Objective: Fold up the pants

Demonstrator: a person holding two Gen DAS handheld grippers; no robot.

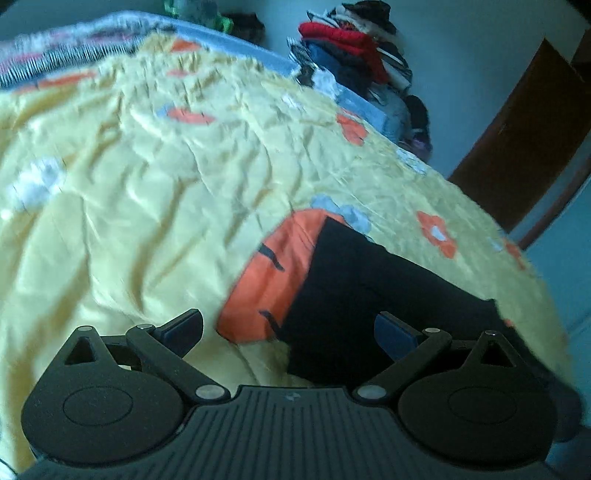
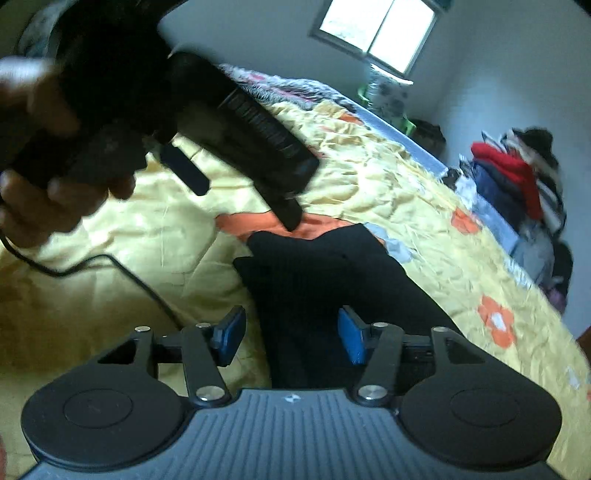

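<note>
Black pants (image 1: 369, 295) lie folded on a yellow flowered bedspread (image 1: 147, 184), partly over an orange patch (image 1: 266, 280) of it. My left gripper (image 1: 288, 332) is open and empty, just above the near edge of the pants. In the right wrist view the pants (image 2: 325, 280) run from the middle toward me. My right gripper (image 2: 291, 336) is open and empty over their near end. The left gripper (image 2: 243, 192) shows there too, held in a hand at the upper left, open above the far end of the pants.
A pile of clothes (image 1: 354, 55) stands beyond the bed's far right corner, also in the right wrist view (image 2: 517, 184). A brown door (image 1: 517, 136) is at the right. A black cable (image 2: 110, 266) trails over the bedspread. A window (image 2: 376, 29) is in the far wall.
</note>
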